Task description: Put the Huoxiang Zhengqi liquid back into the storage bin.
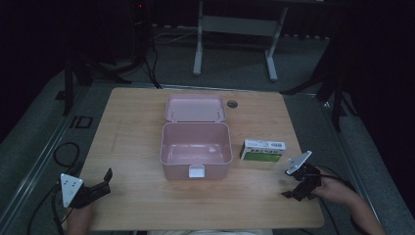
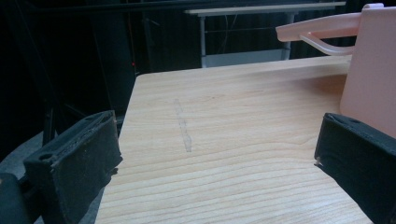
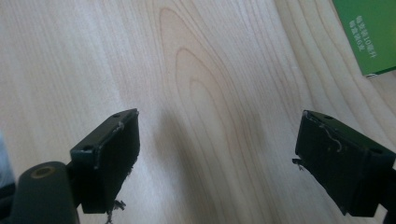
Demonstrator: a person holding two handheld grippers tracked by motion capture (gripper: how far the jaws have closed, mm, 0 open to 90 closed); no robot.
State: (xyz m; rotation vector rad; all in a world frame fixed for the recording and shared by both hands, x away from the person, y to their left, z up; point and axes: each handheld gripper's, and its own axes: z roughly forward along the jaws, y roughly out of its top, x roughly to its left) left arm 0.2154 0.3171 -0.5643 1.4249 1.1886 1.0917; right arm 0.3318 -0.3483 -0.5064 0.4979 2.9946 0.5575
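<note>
We see a light wooden table (image 1: 132, 147) with rounded corners and plain grain; near its middle sits a pink box (image 1: 195, 149), open, its lid (image 1: 195, 107) thrown back toward the far edge; just beside the box, to the right, lies a small green-and-white carton (image 1: 263, 150), apart from it; a dark round grommet (image 1: 232, 104) is set in the tabletop near the far edge, right of the lid.

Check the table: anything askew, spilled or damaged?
Nothing spilled or askew. The pink box sits open and empty, the green-and-white carton lies flat beside it. Only oddity: frayed threads on the right gripper pads. The left gripper looks intact.
</note>
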